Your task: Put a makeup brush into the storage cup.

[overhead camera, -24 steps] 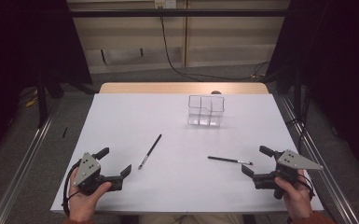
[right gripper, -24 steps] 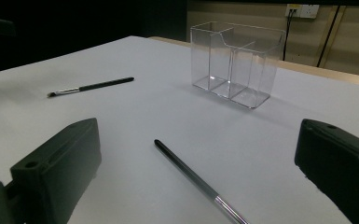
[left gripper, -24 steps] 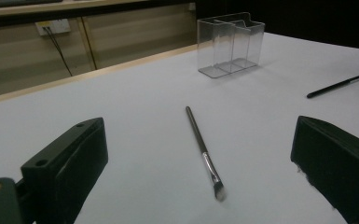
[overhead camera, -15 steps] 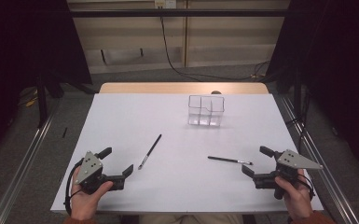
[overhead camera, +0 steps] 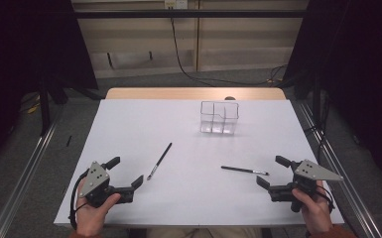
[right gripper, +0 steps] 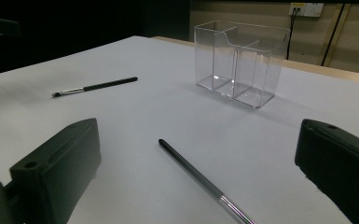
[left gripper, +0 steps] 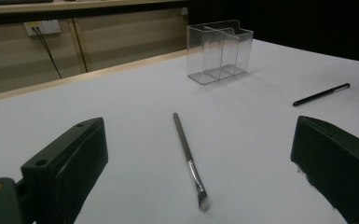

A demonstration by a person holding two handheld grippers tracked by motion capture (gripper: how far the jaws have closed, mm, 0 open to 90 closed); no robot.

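Observation:
Two thin black brushes lie on the white table sheet (overhead camera: 188, 134). The left brush (overhead camera: 159, 160) lies slanted, bristles toward the person; my left gripper (overhead camera: 127, 171) rests just left of it, open and empty. In the left gripper view that brush (left gripper: 186, 151) lies between and ahead of the two wide-apart jaws. The right brush (overhead camera: 244, 170) lies almost level, just left of my right gripper (overhead camera: 269, 170), which is also open and empty. In the right gripper view its handle (right gripper: 196, 175) runs out from between the jaws. A clear plastic organizer (overhead camera: 220, 118) with compartments stands empty toward the back.
The sheet covers a wooden table whose far edge (overhead camera: 193, 93) shows behind the organizer. Metal rails (overhead camera: 25, 178) run along both sides of the table. A wall with cables and dark curtains lies beyond.

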